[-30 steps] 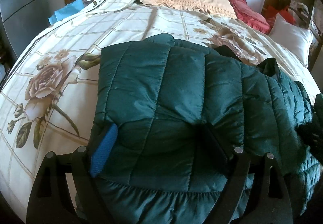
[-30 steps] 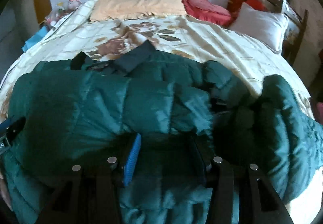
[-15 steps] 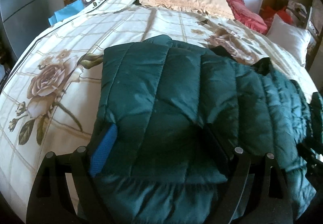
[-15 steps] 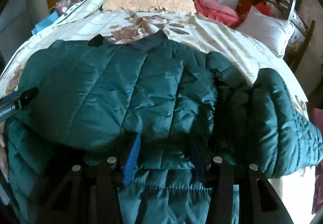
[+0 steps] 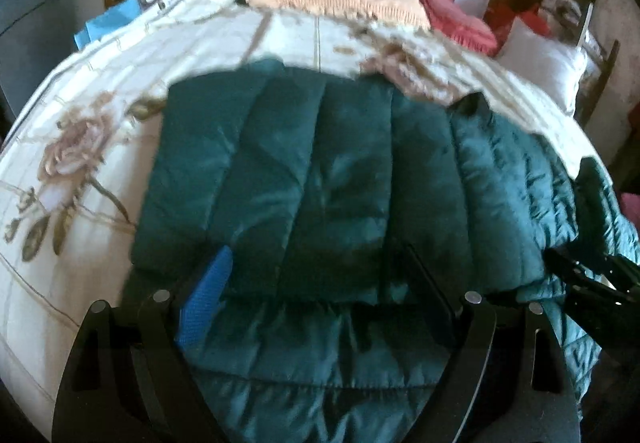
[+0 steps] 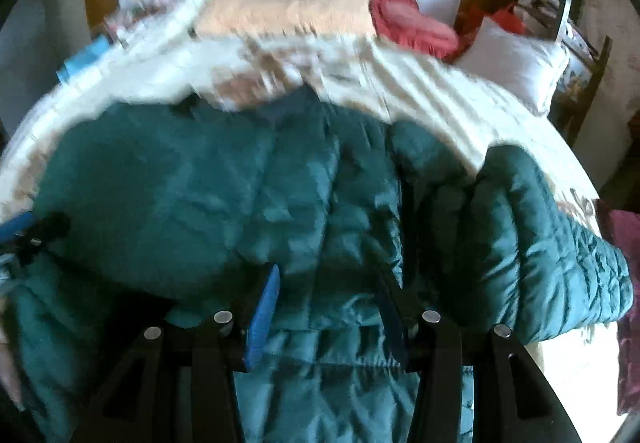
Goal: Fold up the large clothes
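Now one green jacket (image 5: 320, 171) on bed (image 5: 100, 91); two grippers, left gripper (image 5: 316, 295) and right gripper (image 6: 328, 307), both spread wide.

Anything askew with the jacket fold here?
Yes. The dark green quilted puffer jacket is folded unevenly: one bulky sleeve sticks out to the right across the floral bedspread, not tucked in.

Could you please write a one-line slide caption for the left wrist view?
Left gripper with fingers spread over a folded green puffer jacket on a floral bedspread.
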Available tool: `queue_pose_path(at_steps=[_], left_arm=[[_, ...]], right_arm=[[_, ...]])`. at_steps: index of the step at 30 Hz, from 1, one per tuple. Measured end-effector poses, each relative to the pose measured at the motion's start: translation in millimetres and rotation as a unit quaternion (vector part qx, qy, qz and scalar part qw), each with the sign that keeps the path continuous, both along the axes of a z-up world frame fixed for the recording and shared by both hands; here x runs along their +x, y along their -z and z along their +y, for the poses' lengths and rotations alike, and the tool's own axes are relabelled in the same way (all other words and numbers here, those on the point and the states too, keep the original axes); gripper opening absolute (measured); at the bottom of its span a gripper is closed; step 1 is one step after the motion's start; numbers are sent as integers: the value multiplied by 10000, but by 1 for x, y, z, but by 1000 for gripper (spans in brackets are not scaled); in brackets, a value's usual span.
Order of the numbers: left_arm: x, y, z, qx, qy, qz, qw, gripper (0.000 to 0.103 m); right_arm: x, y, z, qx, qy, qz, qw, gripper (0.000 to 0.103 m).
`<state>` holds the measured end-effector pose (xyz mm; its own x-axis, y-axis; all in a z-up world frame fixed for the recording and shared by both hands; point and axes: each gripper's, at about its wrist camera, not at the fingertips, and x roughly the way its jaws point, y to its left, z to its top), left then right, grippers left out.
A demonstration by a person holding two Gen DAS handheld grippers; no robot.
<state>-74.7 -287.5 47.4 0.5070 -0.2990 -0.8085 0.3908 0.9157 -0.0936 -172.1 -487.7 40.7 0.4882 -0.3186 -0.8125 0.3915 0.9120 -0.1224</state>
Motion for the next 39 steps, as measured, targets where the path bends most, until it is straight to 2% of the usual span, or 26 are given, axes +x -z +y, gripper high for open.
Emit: queue_pose_path(at_steps=[5, 10, 15, 19, 23, 32, 39], left_arm=[[-8, 0, -3, 66, -6, -63, 10000, 87], [-21, -10, -3, -128, 62, -63, 9999, 87], [-37, -21, -8, -209, 155, -177, 9995, 87], [-45, -26, -11, -262, 232, -212, 9992, 87], [-52, -28, -14, -330, 282, -201, 9989, 87], [-57, -26, -19, -506, 301, -36, 9983, 87], [-57, -25, -20, -549, 266, 13, 9981, 87]], right_arm=[[-18, -10, 6, 76, -74, -175, 9998, 47], [-46, -28, 14, 206, -67, -479, 9986, 49], [-61, -31, 23, 292, -114, -580, 9978, 50], [-70, -33, 20, 382, 7, -678, 9970, 64], [-81, -39, 14, 388, 82, -780, 9962, 65], [-116, -49, -30, 251, 538, -848, 9946, 66], [-158, -57, -97, 73, 1258, -976, 9872, 71]])
